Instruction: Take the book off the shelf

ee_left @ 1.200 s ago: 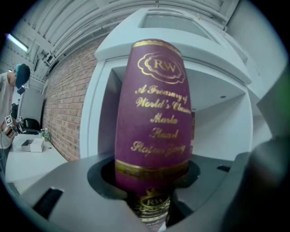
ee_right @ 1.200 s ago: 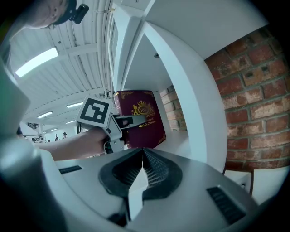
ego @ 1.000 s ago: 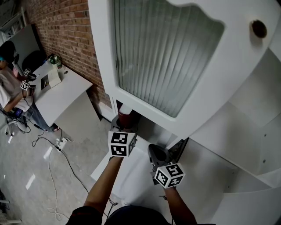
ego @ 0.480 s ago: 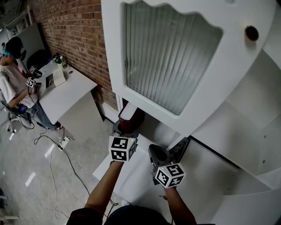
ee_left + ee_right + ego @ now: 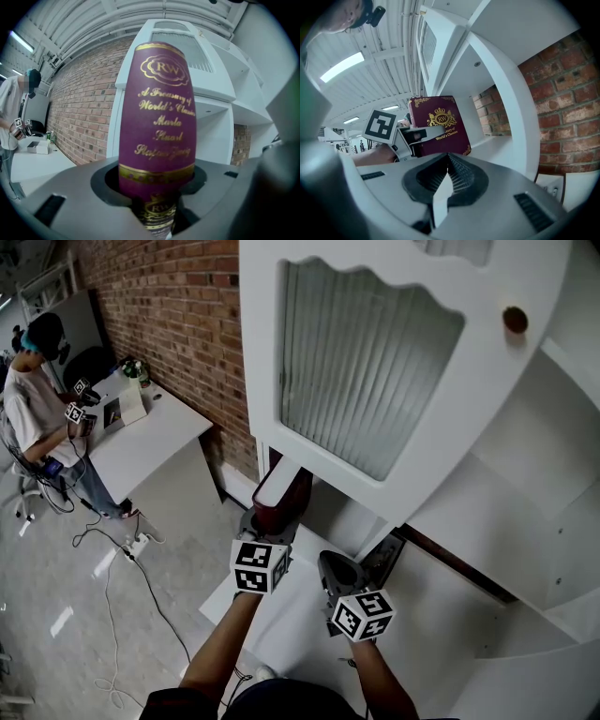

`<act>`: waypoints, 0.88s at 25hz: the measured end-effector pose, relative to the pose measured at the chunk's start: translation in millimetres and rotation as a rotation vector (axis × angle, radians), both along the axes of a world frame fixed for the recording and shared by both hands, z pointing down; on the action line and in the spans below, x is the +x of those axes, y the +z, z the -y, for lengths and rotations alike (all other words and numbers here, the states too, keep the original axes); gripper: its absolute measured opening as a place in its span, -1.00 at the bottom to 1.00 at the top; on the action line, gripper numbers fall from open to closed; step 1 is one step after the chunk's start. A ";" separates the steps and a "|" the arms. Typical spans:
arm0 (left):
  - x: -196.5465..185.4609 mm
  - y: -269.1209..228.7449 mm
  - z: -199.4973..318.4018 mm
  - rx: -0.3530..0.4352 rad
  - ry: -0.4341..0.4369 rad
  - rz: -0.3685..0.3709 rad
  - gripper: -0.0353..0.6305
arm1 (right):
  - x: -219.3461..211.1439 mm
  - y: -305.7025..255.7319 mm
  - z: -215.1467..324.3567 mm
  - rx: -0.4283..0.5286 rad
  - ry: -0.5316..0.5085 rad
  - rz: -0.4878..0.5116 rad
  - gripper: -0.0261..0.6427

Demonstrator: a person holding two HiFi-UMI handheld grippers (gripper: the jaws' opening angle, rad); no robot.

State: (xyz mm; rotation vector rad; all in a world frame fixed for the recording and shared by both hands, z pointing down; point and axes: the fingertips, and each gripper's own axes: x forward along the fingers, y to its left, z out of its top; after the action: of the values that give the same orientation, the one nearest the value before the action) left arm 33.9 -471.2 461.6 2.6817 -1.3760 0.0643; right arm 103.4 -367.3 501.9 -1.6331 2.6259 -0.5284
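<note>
A maroon book (image 5: 281,498) with gold lettering on its spine (image 5: 157,117) stands upright between the jaws of my left gripper (image 5: 267,526), which is shut on its lower part (image 5: 157,197). The book is at the open front of the white cabinet's lower shelf (image 5: 300,615), just under the open door. My right gripper (image 5: 375,559) is beside it to the right, over the shelf, its ridged pads (image 5: 457,171) pressed together with nothing held. From the right gripper view the book's front cover (image 5: 440,126) shows ahead, with the left gripper clamped on it.
The cabinet door (image 5: 375,362), with ribbed glass and a brown knob (image 5: 513,320), hangs open overhead. Bare white shelves (image 5: 525,456) lie to the right. A brick wall (image 5: 178,306) is at left, with a white desk (image 5: 150,437), a seated person (image 5: 37,399) and floor cables (image 5: 122,559).
My left gripper has drawn the book a little further out from under the door, so more of it shows. The right gripper has barely moved.
</note>
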 end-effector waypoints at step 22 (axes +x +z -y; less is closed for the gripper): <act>-44.3 0.6 -67.7 0.000 -0.020 -0.016 -0.18 | -21.7 -26.2 -34.9 0.053 -0.008 -0.016 -0.87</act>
State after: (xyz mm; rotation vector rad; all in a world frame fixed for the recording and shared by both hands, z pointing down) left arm -10.3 -403.5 462.2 2.6622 -1.3979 0.0413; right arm 81.8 -332.3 475.6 -1.6194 2.6351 -0.4431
